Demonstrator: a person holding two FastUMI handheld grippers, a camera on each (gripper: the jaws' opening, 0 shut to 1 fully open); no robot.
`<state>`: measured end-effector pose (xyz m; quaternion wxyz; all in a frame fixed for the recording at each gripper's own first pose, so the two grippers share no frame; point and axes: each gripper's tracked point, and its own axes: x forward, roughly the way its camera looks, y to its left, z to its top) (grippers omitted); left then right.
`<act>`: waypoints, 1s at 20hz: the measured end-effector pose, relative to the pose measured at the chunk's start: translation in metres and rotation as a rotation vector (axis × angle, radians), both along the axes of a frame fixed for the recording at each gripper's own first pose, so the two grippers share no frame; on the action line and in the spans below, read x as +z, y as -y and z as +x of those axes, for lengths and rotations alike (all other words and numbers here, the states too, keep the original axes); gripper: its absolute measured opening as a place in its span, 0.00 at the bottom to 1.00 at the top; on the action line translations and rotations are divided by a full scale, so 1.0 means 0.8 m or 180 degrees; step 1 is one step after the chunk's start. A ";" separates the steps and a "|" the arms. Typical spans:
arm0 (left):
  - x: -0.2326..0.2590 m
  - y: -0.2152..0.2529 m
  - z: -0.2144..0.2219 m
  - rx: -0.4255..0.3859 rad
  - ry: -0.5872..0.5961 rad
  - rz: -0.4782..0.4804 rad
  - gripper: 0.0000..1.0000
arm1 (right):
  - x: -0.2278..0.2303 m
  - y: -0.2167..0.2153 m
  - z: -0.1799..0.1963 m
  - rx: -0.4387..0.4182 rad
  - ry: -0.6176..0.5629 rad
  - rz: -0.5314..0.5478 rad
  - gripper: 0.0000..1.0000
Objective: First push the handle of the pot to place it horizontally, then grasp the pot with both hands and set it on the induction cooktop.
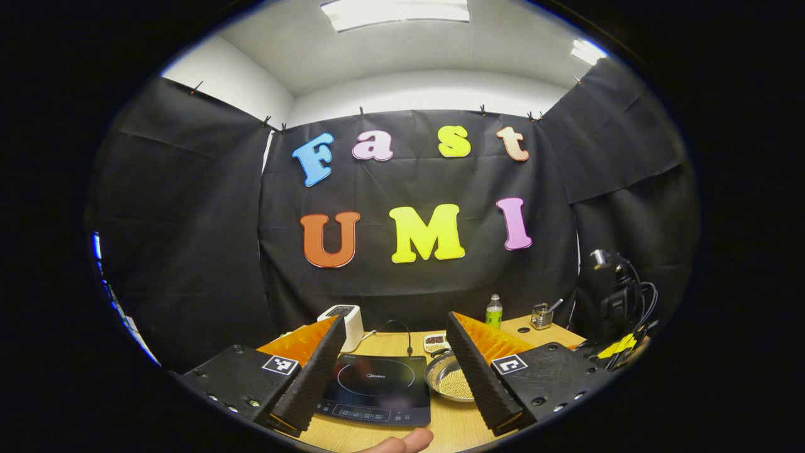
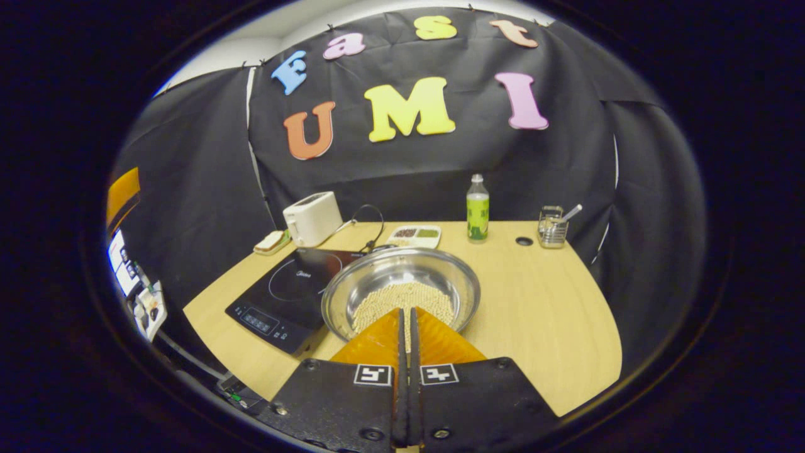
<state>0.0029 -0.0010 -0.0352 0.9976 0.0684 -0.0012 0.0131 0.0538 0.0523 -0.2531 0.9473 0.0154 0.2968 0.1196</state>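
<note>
We are hovering the closed right gripper (image 2: 405,327) over the steel pot (image 2: 400,290), left gripper (image 1: 393,371) spread apart, readying to push its unseen handle

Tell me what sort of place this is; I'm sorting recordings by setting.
Probably a staged recording booth set up as a kitchen, not a real one: black cloth walls surround a wooden table holding an induction cooktop, a toaster and a steel pot.
</note>
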 end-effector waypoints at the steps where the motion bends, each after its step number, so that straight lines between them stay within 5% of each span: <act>1: -0.002 -0.002 0.000 0.0012 -0.0016 -0.0013 0.96 | -0.013 -0.005 -0.004 0.0050 -0.0101 -0.0033 0.04; 9: -0.012 -0.011 0.003 0.0035 -0.0049 -0.0038 0.96 | -0.088 -0.038 -0.024 0.0373 -0.0479 -0.0224 0.04; 20: -0.019 -0.015 0.009 0.0006 -0.0102 -0.0067 0.95 | -0.119 -0.025 -0.022 0.0359 -0.0655 -0.0374 0.04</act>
